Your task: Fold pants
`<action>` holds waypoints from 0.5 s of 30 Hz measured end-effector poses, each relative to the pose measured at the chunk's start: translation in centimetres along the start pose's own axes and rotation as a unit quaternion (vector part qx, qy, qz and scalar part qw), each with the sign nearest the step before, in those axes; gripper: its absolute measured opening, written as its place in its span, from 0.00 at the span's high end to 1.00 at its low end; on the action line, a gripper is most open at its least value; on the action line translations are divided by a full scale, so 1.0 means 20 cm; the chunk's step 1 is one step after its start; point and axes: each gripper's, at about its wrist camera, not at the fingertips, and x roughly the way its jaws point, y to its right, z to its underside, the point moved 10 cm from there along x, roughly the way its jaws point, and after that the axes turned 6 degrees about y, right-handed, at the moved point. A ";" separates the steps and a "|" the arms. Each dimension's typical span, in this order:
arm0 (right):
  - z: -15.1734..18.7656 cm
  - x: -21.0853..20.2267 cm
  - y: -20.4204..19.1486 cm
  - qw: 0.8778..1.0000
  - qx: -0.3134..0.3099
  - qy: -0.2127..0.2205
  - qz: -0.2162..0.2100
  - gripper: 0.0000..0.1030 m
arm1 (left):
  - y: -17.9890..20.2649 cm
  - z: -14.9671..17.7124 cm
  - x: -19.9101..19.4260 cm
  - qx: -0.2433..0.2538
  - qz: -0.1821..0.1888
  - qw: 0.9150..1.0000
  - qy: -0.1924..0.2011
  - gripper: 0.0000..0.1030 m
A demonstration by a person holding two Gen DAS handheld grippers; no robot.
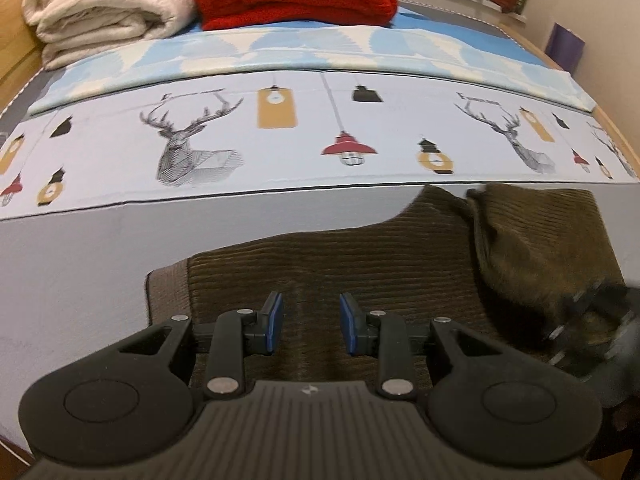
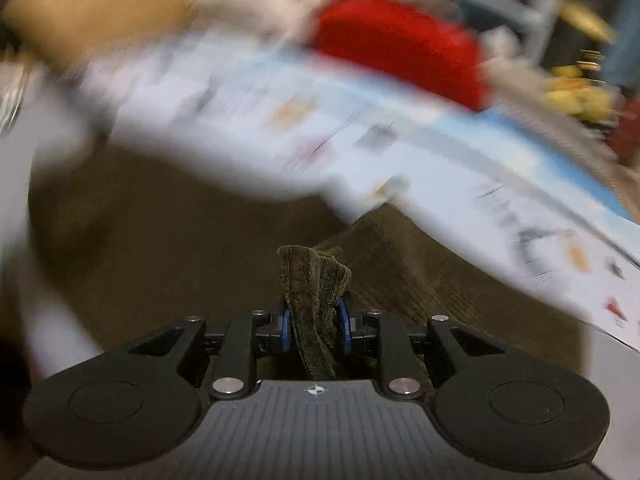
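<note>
Right tool (image 2: 314,326) pinches brown pants (image 2: 316,284); left tool (image 1: 311,324) hovers agape.

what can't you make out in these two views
- Right wrist view: the bed cover is smeared by motion blur; its prints are unreadable.
- Left wrist view: the right hand-held gripper is blurred, cut by the edge.
- Left wrist view: the pants run under the left hand-held gripper.
</note>
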 end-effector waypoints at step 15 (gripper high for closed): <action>0.17 -0.10 -0.20 0.988 -0.133 -0.007 -0.082 0.71 | 0.08 -0.01 0.03 0.013 0.013 1.000 -0.007 0.67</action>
